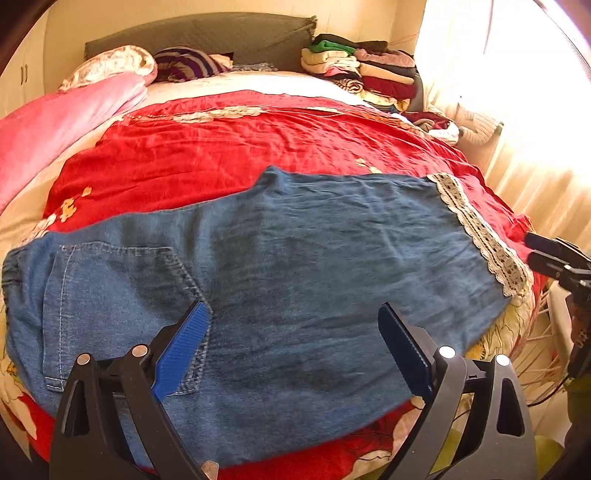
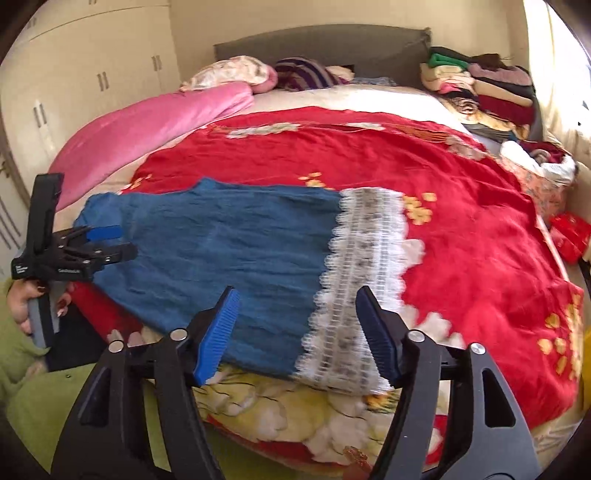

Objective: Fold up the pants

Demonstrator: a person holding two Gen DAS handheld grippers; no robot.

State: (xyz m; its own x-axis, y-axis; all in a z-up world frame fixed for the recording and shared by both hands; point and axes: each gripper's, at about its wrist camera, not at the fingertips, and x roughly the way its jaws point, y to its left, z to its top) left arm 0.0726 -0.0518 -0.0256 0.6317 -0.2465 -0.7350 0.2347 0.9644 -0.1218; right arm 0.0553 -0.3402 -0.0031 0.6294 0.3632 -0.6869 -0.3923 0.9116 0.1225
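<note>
pants (image 1: 280, 266): blue denim, wrinkled, white lace hem (image 1: 480, 236), laid flat across frame centre on red bedspread (image 1: 229, 147) | left gripper (image 1: 295, 347): jaws spread, nothing held | right gripper (image 2: 297, 332): jaws spread over hem, nothing held

Left wrist cam sits low at the bed's near edge, close over the waist end of the pants (image 1: 280, 266), facing the headboard (image 1: 207, 35). Right wrist cam likewise, over the lace hem (image 2: 362, 280). The 2 views share pants, red bedspread (image 1: 240, 144), headboard.
</note>
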